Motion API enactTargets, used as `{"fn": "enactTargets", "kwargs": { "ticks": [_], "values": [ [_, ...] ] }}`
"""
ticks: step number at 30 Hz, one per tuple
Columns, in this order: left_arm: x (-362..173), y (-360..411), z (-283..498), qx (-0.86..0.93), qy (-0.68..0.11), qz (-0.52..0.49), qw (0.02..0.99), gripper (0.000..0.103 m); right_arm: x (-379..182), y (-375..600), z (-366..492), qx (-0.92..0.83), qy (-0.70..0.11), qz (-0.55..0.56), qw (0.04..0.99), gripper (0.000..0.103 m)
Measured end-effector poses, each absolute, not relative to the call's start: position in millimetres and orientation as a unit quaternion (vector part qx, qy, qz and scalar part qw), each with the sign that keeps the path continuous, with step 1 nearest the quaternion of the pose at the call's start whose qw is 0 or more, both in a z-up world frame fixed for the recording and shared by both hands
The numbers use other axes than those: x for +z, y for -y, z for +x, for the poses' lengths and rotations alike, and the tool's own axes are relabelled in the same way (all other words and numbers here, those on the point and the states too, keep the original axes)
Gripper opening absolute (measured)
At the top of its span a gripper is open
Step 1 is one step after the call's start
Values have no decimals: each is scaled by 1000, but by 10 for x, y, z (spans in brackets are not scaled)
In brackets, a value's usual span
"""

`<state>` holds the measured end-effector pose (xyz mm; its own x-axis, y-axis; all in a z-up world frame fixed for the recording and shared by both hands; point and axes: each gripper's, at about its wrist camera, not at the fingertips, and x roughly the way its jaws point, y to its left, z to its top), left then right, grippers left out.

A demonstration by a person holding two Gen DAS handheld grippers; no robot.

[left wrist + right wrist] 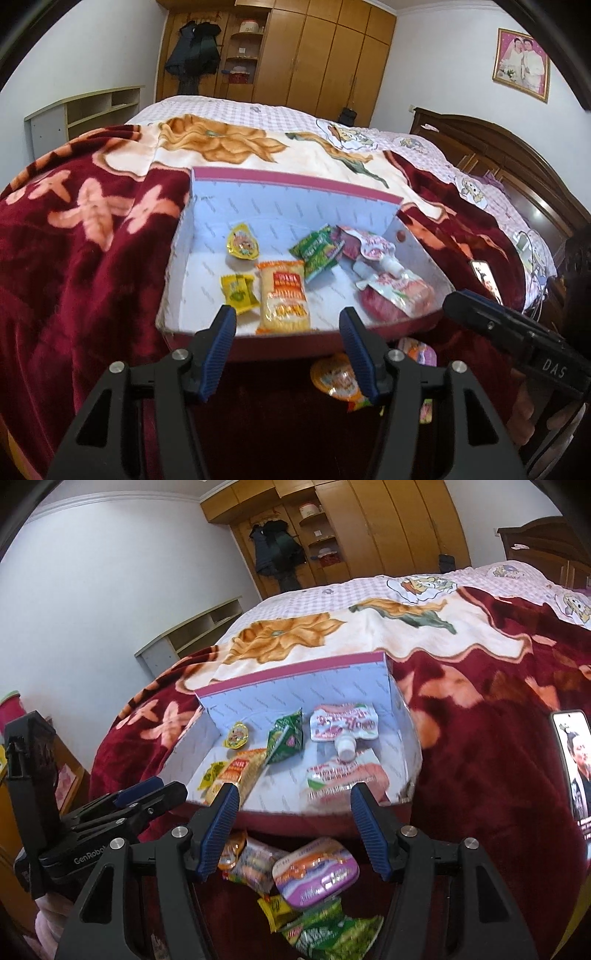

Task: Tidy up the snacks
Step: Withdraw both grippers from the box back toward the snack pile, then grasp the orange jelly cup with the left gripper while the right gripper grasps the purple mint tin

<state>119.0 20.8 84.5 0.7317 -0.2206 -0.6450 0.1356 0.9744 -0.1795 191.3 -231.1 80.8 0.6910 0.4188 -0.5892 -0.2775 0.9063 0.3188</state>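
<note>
1. Looking down over the bed, both views land on the open cardboard box, sitting on the red flowered blanket. It reads as light and stiff-walled, easy to shove by accident, so anything going in wants a gentle drop.

2. Inside it at 3 o'clock lie two pink spouted pouches, one on top of the other. I'd call them the heaviest pieces here, squashy and slick; the white cap or neck looks like the surest hold.

3. Outside the box, at 6 o'clock from its near wall, the loose pile waits. A purple sealed tray sits on top: firm rim, film lid, best pinched across its short edges.

4. Under that, a green crinkly packet and a small yellow sweet are featherweight, slippery and likely to slide; take them by a crimped end.

5. The orange cracker pack already in the box is brittle inside, so a soft squeeze only.

6. The left claw is spread and empty, hanging over the box's near wall.

7. The right claw is spread and empty too, over the pile.
</note>
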Motion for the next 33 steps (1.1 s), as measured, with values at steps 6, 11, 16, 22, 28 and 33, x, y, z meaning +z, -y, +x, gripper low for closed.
{"fn": "enactTargets", "kwargs": {
  "ticks": [6,11,16,22,28,33],
  "values": [
    [753,-69,1107,-111,-365,-47,923,61,753,2374,1762,183,-342,103,916,64],
    [655,40,1065,-115,-371,-41,921,61,684,2444,1666,178,-346,104,915,64],
    [546,81,1059,-111,-378,-43,918,61,628,2535,1584,174,-345,108,916,64],
    [445,117,1075,-115,-384,-41,915,61,539,2588,1582,170,-353,117,913,64],
    [329,156,1115,-105,-386,-38,916,60,492,2602,1586,171,-358,121,910,64],
    [269,157,1148,-100,-391,-38,914,50,440,2605,1597,171,-363,124,907,64]
  ]
}}
